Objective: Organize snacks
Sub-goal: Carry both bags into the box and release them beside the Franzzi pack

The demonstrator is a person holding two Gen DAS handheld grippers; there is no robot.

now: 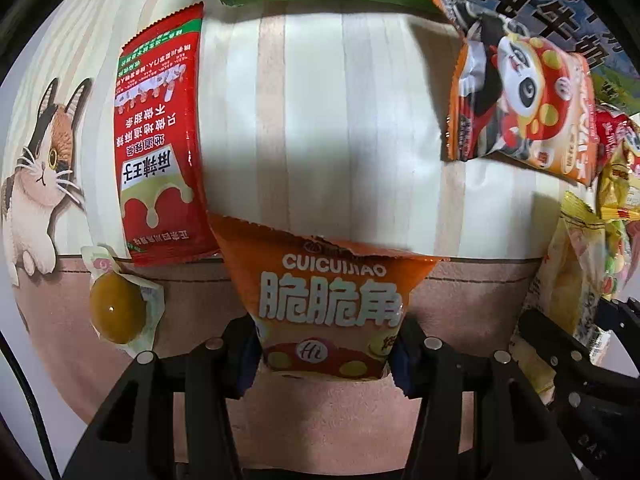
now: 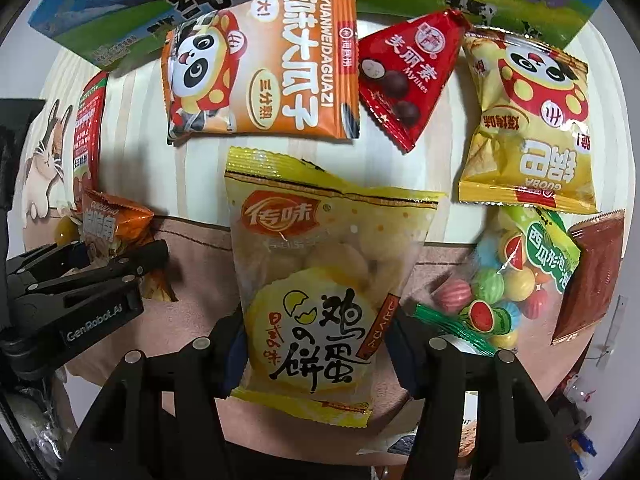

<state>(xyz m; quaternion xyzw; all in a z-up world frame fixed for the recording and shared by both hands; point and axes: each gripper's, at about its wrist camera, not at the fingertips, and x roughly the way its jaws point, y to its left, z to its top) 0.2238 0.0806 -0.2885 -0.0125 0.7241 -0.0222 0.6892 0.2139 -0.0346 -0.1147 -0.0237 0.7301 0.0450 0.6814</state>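
My left gripper (image 1: 326, 354) is shut on an orange Cuicuijiao snack bag (image 1: 330, 300) and holds it over the mat's front. It also shows at the left of the right wrist view (image 2: 114, 228). My right gripper (image 2: 316, 356) is shut on a yellow egg-biscuit bag (image 2: 316, 280). The same bag appears at the right edge of the left wrist view (image 1: 568, 280). A red spicy-strip packet (image 1: 160, 148) and a round yellow jelly (image 1: 116, 308) lie at the left.
A cat-print mat (image 1: 320, 120) covers the table. Milk cartons (image 2: 100, 16) stand at the back. An orange sunflower-seed bag (image 2: 264, 64), a red chocolate-ball bag (image 2: 408, 76), a yellow Guoba bag (image 2: 532, 120), a watermelon gum bag (image 2: 508, 280) and a brown packet (image 2: 592, 276) lie to the right.
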